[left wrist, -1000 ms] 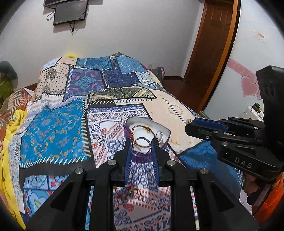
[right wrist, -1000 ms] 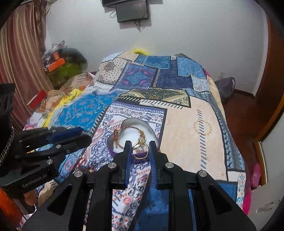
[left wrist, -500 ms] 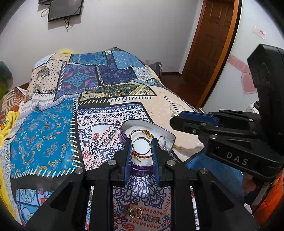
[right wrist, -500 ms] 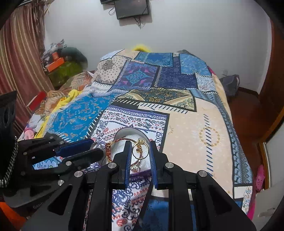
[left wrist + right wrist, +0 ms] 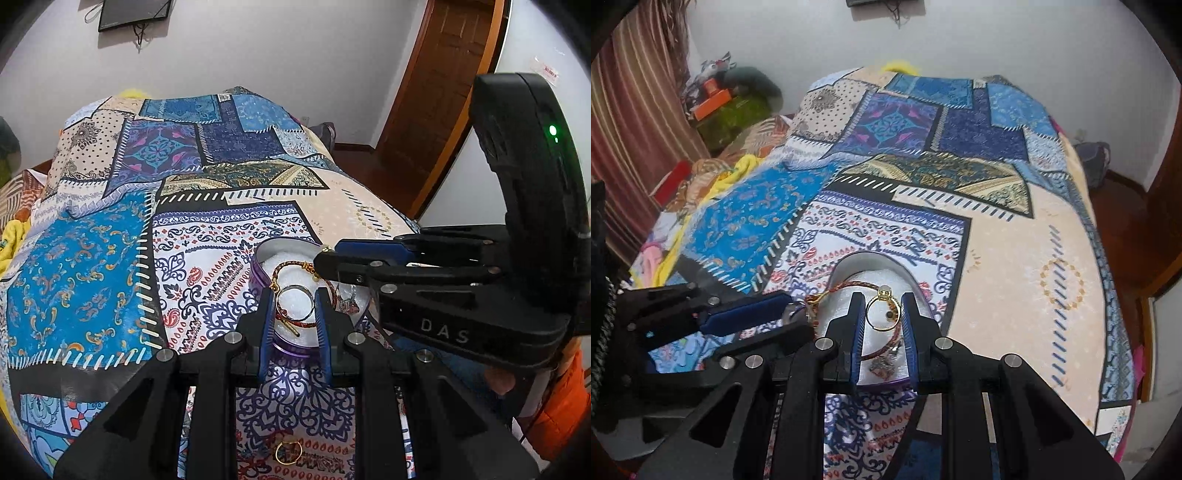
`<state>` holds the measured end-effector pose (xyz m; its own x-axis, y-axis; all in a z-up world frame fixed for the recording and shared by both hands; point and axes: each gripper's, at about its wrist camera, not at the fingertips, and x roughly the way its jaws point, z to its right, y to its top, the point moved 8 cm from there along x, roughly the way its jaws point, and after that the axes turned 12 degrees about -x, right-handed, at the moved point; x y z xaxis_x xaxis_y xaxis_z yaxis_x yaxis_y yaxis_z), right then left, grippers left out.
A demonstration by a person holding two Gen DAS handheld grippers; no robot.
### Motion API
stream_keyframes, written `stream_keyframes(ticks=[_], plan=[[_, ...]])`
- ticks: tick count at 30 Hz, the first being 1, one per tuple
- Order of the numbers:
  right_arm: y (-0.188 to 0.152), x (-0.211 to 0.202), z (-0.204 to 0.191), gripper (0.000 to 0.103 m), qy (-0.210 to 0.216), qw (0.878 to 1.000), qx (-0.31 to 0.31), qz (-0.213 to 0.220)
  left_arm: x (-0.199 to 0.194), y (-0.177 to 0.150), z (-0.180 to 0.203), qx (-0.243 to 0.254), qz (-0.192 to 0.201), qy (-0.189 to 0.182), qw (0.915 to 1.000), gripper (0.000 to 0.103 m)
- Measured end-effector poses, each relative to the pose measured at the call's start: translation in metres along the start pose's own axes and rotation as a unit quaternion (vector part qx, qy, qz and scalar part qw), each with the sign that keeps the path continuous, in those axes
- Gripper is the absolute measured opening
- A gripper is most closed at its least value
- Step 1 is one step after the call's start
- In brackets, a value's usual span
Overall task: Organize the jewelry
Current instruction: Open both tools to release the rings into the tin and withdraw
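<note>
A purple heart-shaped jewelry box [image 5: 264,275] with a white lining sits on the patchwork bedspread; it also shows in the right wrist view [image 5: 871,260]. A red-and-gold cord bracelet [image 5: 291,264] lies inside it. My left gripper [image 5: 294,306] is shut on a silver ring [image 5: 294,303], held over the box. My right gripper [image 5: 884,312] is shut on a gold ring with a pale stone [image 5: 882,310], also over the box. A gold ring [image 5: 288,452] lies on the bedspread near the bed's front edge.
The bed [image 5: 1052,240] fills both views. A wooden door [image 5: 443,92] and bare floor are to the right. Clutter and a striped curtain [image 5: 635,110] are to the left. A wall screen [image 5: 133,13] hangs above the headboard.
Both grippers have moved forward and down over the box, each still gripping its ring. The right gripper has closed in beside the left one.
</note>
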<state>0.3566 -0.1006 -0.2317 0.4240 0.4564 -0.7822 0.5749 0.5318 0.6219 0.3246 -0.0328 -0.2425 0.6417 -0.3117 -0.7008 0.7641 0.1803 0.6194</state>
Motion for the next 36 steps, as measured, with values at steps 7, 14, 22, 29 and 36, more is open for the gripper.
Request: stream_keyframes(ticks=[7, 14, 22, 29, 36], plan=[[-0.001, -0.002, 0.003, 0.020, -0.002, 1.000, -0.001, -0.005, 0.004, -0.001, 0.002, 0.002, -0.008, -0.003, 1.0000, 0.020], [-0.002, -0.017, 0.008, 0.021, -0.024, 1.000, 0.000, 0.010, 0.007, -0.002, 0.008, 0.011, -0.014, 0.000, 0.9998, 0.020], [0.000, -0.036, 0.008, 0.021, -0.045, 0.999, -0.003, 0.027, 0.003, -0.001, 0.011, 0.011, -0.017, 0.013, 0.9997, 0.020], [0.003, -0.057, -0.001, 0.022, -0.058, 0.997, -0.006, 0.046, -0.032, 0.011, 0.008, 0.009, 0.020, 0.029, 0.9993, 0.021], [0.003, -0.078, -0.016, 0.027, -0.063, 0.996, -0.010, 0.062, -0.071, 0.020, 0.000, 0.000, 0.055, 0.042, 0.9976, 0.027]])
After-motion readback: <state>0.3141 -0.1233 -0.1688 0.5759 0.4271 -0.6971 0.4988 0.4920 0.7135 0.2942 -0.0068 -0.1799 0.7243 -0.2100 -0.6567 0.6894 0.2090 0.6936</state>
